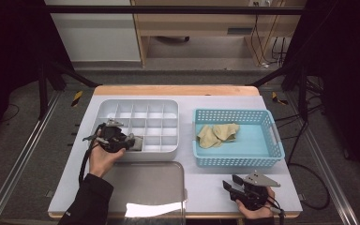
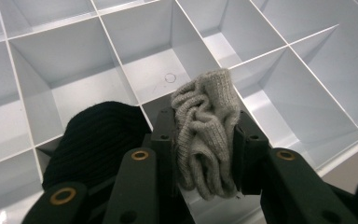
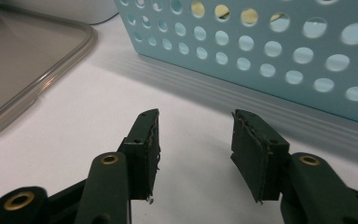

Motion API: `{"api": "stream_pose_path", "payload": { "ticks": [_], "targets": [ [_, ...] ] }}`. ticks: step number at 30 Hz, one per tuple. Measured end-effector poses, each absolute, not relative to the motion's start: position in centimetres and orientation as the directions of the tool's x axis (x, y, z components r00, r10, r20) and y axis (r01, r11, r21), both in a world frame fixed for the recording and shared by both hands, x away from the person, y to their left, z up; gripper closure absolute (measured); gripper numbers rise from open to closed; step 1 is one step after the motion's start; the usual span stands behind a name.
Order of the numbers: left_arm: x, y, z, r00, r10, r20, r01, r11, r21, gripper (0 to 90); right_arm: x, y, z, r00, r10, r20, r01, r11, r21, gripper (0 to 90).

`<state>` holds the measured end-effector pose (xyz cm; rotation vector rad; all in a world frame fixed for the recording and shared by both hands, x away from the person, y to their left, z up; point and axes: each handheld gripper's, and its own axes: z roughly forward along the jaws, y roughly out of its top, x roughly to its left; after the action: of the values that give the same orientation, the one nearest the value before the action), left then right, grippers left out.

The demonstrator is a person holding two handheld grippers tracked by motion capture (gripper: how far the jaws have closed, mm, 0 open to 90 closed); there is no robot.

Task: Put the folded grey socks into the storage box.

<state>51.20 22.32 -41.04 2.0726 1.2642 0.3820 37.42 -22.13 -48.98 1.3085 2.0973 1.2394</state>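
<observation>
At the near edge of the bench, toward its right corner, the right gripper [image 1: 233, 183] rests with its jaws apart and nothing between them, aimed at the near wall of the blue basket [image 3: 279, 51]. Near the middle of the same edge lies a clear lid [image 1: 145, 187]. Farther in, on the left half, the left gripper [image 2: 205, 154] has its jaws clamped on a bunched grey sock [image 2: 207, 135], held over a near compartment of the white divided tray [image 1: 166, 150]. A black sock [image 2: 93, 140] fills the compartment just beside it. In the basket, on the right half, lie yellow-beige cloths [image 1: 217, 134].
</observation>
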Motion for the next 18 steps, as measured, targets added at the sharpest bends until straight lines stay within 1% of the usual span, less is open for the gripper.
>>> {"api": "stream_pose_path", "payload": {
  "ticks": [9,11,12,13,16,17,18],
  "targets": [
    [51.3,21.9,-41.5,0.497,0.863,-0.094,0.673,-0.315,0.67,61.9,37.4,-22.2,-49.0,-0.5,0.856,0.13,0.527,0.181,0.83,52.0],
    [51.3,22.0,-41.5,0.496,0.862,-0.105,0.674,-0.306,0.672,57.6,37.4,-22.1,-49.0,-0.502,0.855,0.127,0.525,0.185,0.831,52.0],
    [51.3,22.3,-41.4,0.501,0.852,-0.153,0.68,-0.278,0.679,53.9,37.4,-22.1,-49.0,-0.503,0.856,0.125,0.524,0.187,0.831,52.0],
    [51.3,22.3,-41.4,0.501,0.852,-0.153,0.68,-0.278,0.679,52.8,37.4,-22.1,-49.0,-0.503,0.856,0.125,0.524,0.187,0.831,52.0],
    [50.9,22.9,-41.3,0.499,0.85,-0.171,0.669,-0.252,0.699,52.2,37.4,-22.2,-49.0,-0.5,0.856,0.13,0.526,0.181,0.831,51.9],
    [50.9,22.9,-41.3,0.499,0.85,-0.171,0.669,-0.252,0.699,52.8,37.4,-22.2,-49.0,-0.5,0.856,0.13,0.526,0.181,0.831,51.9],
    [50.7,23.0,-41.2,0.502,0.848,-0.173,0.662,-0.248,0.707,55.4,37.4,-22.2,-49.0,-0.5,0.856,0.131,0.527,0.181,0.83,51.9]
  ]
}}
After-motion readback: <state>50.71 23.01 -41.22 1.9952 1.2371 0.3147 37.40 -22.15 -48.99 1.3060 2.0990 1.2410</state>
